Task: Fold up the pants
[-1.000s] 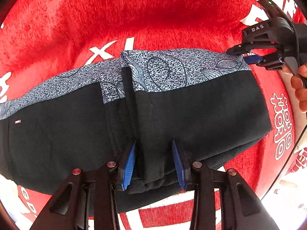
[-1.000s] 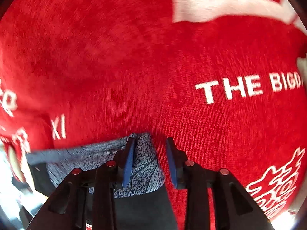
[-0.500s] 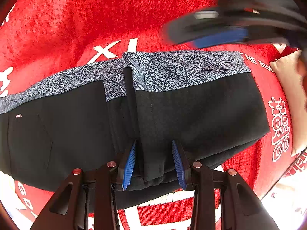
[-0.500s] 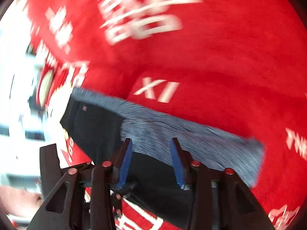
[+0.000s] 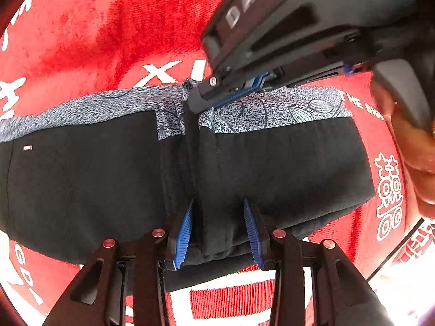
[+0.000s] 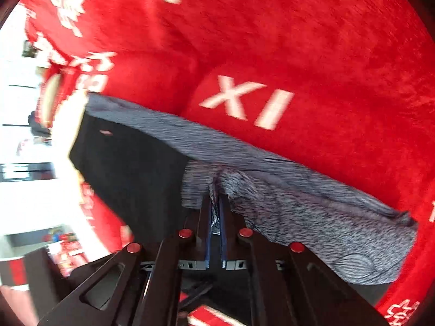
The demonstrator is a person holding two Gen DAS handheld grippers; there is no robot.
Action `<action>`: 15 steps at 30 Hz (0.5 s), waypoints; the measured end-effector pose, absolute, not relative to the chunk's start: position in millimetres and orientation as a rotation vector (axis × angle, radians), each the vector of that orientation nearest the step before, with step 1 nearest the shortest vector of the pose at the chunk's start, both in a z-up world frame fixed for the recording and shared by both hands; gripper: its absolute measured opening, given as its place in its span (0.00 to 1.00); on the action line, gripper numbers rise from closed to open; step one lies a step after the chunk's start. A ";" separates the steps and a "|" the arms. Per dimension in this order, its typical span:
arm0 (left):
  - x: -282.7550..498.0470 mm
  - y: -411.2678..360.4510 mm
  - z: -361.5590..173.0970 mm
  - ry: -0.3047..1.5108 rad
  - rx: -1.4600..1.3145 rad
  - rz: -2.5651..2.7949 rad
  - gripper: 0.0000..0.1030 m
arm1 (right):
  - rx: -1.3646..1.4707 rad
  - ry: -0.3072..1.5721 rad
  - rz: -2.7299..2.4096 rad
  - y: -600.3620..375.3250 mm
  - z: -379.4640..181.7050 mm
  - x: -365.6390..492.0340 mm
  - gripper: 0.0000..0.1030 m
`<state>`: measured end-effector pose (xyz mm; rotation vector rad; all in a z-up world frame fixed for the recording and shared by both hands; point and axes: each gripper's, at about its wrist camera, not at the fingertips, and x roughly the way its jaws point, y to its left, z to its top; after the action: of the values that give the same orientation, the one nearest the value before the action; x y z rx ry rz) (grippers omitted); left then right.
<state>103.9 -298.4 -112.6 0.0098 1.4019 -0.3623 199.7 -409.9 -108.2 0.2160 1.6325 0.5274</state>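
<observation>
The right gripper (image 6: 214,203) is pinching its blue pads (image 6: 208,233) down to a sliver on a small tuck of the grey patterned band (image 6: 299,206), low in the middle of the right wrist view; the same gripper is showing in the upper centre of the left wrist view, biting the far edge of the pants (image 5: 272,168). The left gripper (image 5: 218,228) is sitting at the bottom centre of its own view, its fingers (image 5: 183,231) standing narrow on either side of a thick black fold at the near edge, apparently squeezing it, though how firmly is hard to tell. The pants are lying across the middle of both views, already doubled over, on a red cloth (image 5: 122,32) with white lettering, and a hand (image 5: 413,146) is gripping the right tool at the right edge. Outward from the grips, the risks are looking like these: the right pinch is catching only a little cloth, perhaps just the top layer, so a lift may be peeling that layer away and leaving the lower ones behind, spoiling the fold. The bulky seam between the left fingers may be slipping out if it is pulled sideways. Uneven lifting between the two grips may be skewing the edges, and the plush cloth beneath may be dragging along and bunching.
</observation>
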 end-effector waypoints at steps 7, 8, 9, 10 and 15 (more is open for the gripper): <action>103.7 -284.0 -113.3 1.404 0.023 -0.359 0.38 | 0.220 1.670 0.533 -379.3 -128.4 201.3 0.02; 104.5 -282.7 -110.8 1.402 0.030 -0.359 0.38 | 0.243 1.659 0.518 -381.5 -128.0 199.0 0.03; 104.7 -279.9 -106.4 1.397 0.033 -0.360 0.43 | 0.274 1.644 0.515 -384.1 -124.8 199.1 0.03; 105.6 -280.4 -101.8 1.396 0.033 -0.355 0.45 | 0.334 1.619 0.517 -394.1 -117.8 196.6 0.08; 120.0 -268.2 -77.7 1.376 0.027 -0.308 0.52 | 0.398 1.500 0.317 -472.4 -80.2 173.6 0.50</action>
<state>120.0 -268.2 -77.7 0.0271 1.3758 -0.3079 173.6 -472.4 -80.2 0.3975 1.5003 0.3166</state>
